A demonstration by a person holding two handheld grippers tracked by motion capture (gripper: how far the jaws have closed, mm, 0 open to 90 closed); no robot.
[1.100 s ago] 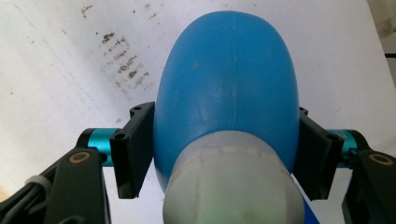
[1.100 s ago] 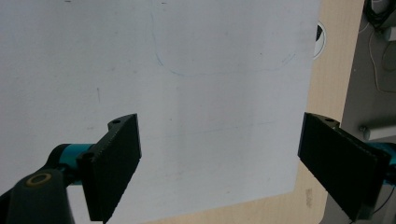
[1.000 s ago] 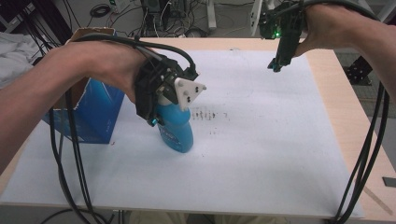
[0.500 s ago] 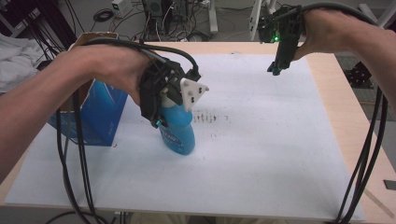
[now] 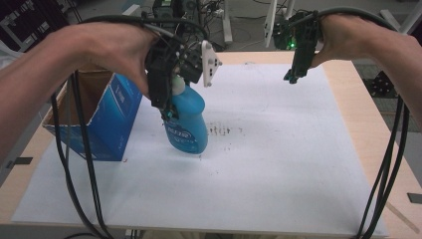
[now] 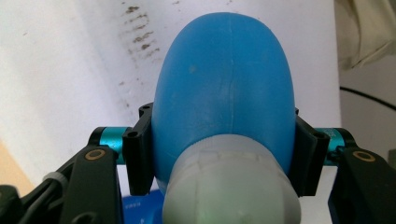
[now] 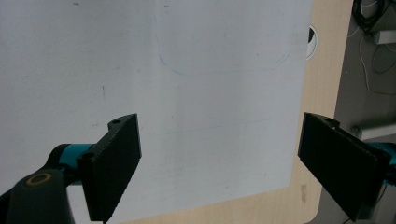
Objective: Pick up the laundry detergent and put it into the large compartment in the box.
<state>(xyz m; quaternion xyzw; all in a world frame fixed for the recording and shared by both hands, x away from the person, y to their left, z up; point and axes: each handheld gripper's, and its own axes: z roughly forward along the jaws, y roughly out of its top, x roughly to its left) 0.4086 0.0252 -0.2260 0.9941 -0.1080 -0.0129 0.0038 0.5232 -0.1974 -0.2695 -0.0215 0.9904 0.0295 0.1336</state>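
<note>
Had blue bottle (image 5: 188, 122) clamped in my left gripper (image 5: 169, 102), pads at shoulders, base lifting off white sheet (image 5: 278, 164) beside open box (image 5: 107, 117). Right gripper (image 5: 293, 74) idle, jaws apart. Next, I judged: carry over box, lower in.

1. The left gripper (image 5: 169, 107) has a black body with a grey three-cornered plate bearing small holes.
2. Its jaws are black ribbed pads on teal bars, with brass-ringed pivots.
3. The right gripper (image 5: 293, 75) is black, showing a green light.
4. Thick black cables (image 5: 79, 164) trail from both.
5. Both forearms are unsleeved.
</note>
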